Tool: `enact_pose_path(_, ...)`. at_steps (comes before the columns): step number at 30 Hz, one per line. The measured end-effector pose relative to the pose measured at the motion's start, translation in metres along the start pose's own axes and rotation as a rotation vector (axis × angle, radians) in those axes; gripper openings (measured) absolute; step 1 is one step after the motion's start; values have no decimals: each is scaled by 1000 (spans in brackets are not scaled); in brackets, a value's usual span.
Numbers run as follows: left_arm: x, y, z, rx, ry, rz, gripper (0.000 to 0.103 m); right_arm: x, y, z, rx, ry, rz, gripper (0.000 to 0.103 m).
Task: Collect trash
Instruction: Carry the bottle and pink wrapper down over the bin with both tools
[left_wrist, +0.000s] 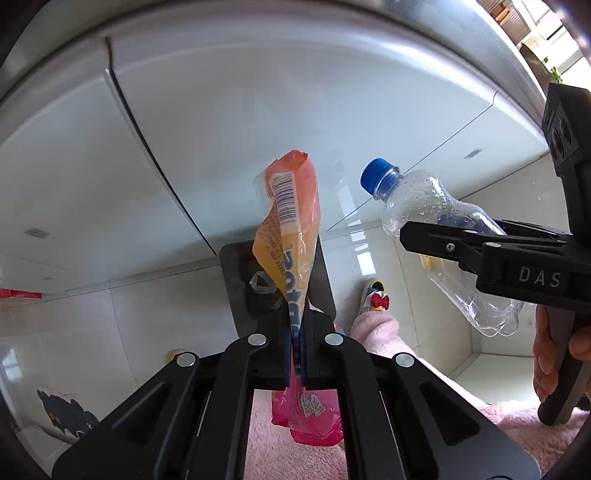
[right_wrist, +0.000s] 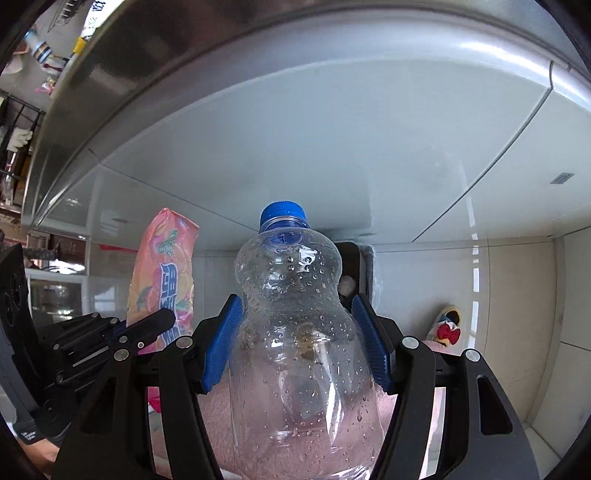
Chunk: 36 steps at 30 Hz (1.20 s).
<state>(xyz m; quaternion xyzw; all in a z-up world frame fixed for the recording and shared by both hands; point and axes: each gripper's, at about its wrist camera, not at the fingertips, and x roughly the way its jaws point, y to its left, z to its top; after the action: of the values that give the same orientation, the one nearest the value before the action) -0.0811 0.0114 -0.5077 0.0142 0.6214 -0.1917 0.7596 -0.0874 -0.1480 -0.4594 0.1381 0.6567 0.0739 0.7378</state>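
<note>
The left gripper (left_wrist: 295, 354) is clenched on an orange and pink snack wrapper (left_wrist: 291, 221), which stands up between its jaws. Directly beyond the wrapper, low on the floor, is a dark bin (left_wrist: 236, 280) with something pale already inside – it stands against the white cabinet front (left_wrist: 221, 129). To the right, the right gripper (right_wrist: 299, 343) is grasping an empty clear plastic bottle (right_wrist: 295, 314) with a blue cap (right_wrist: 283, 214); its blue pads (right_wrist: 221, 347) press on the waist of the bottle from both sides. Drops of water sit on the inside of the bottle wall.

Both pieces of trash are thus in hand and are carried over the bin, so I judge that the step is the drop-off. The next move calls for bringing each piece over the mouth of the bin and then letting go – probably one at a time, because the opening looks narrow for both. The bottle is light and round, so it may bounce off the rim if it is released off centre.
</note>
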Motion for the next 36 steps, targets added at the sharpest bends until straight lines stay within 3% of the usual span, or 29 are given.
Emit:
enact_pose_path(5,39,4,-4,3,46,-7,2,33,-6,-8,15,23,-26,63)
enact_pose_path(15,96,8,-5,-27,139,-59,2,98,-16,-3,109,183,-9,63)
enact_pose_path(28,97,12,-3,-34,143,-66,3,111,-26,9,202,218,10,63)
enact_pose_path(33,97,19,-1,-60,146,-73,19,120,-30,9,218,240,12,64)
enact_pose_path(36,98,21,-2,-65,148,-67,20,121,-32,9,243,235,29,64)
